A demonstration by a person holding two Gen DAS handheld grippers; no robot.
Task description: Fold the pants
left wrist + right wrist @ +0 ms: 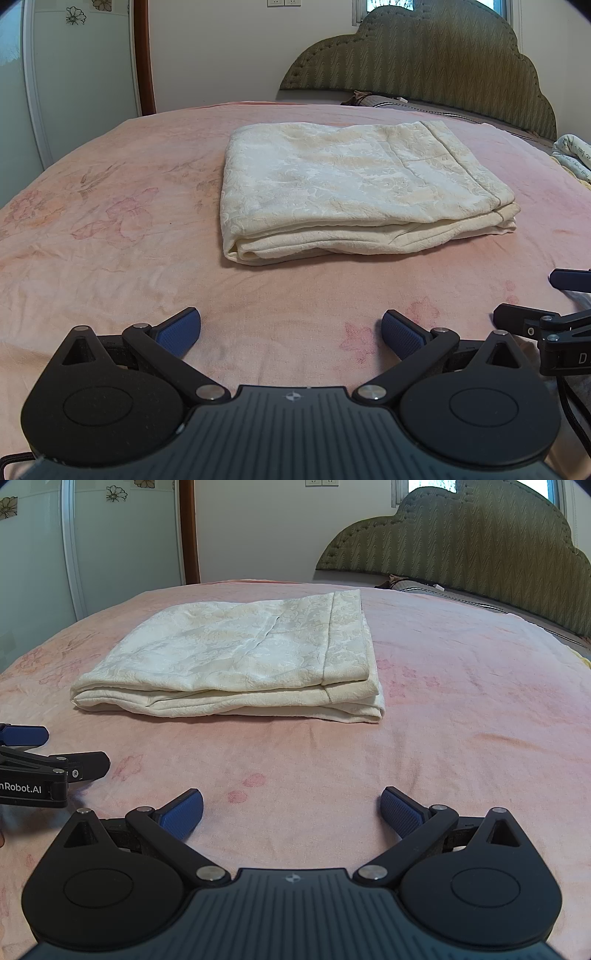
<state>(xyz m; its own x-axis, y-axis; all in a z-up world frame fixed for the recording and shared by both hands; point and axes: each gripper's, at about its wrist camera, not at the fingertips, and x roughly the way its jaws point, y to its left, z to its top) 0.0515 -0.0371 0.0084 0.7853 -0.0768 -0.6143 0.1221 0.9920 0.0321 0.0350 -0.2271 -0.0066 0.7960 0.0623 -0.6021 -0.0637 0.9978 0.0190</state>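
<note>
The cream patterned pants [354,188] lie folded in a flat rectangular stack on the pink bed cover [110,236]. They also show in the right wrist view [240,664], ahead and slightly left. My left gripper [291,332] is open and empty, hovering over the cover well short of the pants. My right gripper [291,810] is open and empty, also short of the stack. The right gripper's fingers [524,317] show at the right edge of the left wrist view. The left gripper's fingers [85,764] show at the left edge of the right wrist view.
A green padded headboard [436,55] stands at the far right end of the bed, with pillows [388,100] below it. A rolled printed cloth [576,155] lies at the right edge. A white wardrobe door [81,66] and brown door frame [144,55] stand behind the bed.
</note>
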